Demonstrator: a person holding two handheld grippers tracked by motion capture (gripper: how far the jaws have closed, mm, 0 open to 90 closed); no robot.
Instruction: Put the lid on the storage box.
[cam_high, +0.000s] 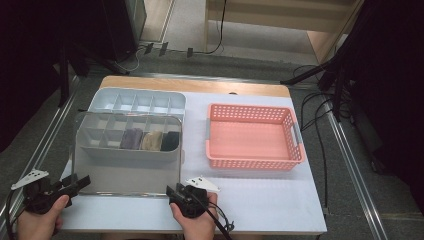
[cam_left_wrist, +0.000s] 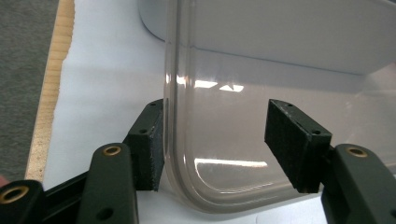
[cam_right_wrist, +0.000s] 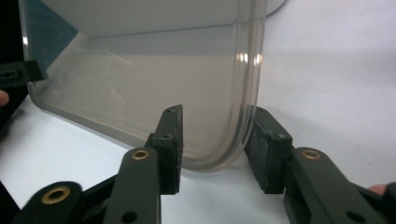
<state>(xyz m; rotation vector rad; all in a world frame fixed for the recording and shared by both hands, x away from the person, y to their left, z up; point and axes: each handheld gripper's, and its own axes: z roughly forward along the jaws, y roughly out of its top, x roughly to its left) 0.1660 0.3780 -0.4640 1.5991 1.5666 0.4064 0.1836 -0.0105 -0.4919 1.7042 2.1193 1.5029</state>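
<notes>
both hands come in at the bottom of the high view, each with a black gripper at a near corner of the clear lid (cam_high: 127, 150). at lower left of that frame the left gripper (cam_high: 80, 182) points at the lid's left corner. its own view shows the rounded corner between the jaws: the left pad (cam_left_wrist: 154, 151) lies against the lid's edge, the right pad (cam_left_wrist: 292, 144) stands apart over the clear sheet, so the jaws are open around the corner, not clamped. at lower centre the right gripper (cam_high: 172, 191) straddles the other near corner; in its view one pad (cam_right_wrist: 173, 149) is on the sheet's side and the other (cam_right_wrist: 264, 149) outside the rim, both close to the edge, and whether they press it i cannot tell. the lid leans over the grey box (cam_high: 137, 102), centre left, whose front cells hold three rolled cloths (cam_high: 150, 141). right of centre sits a pink basket (cam_high: 255, 160) on the white mat (cam_high: 265, 200).
</notes>
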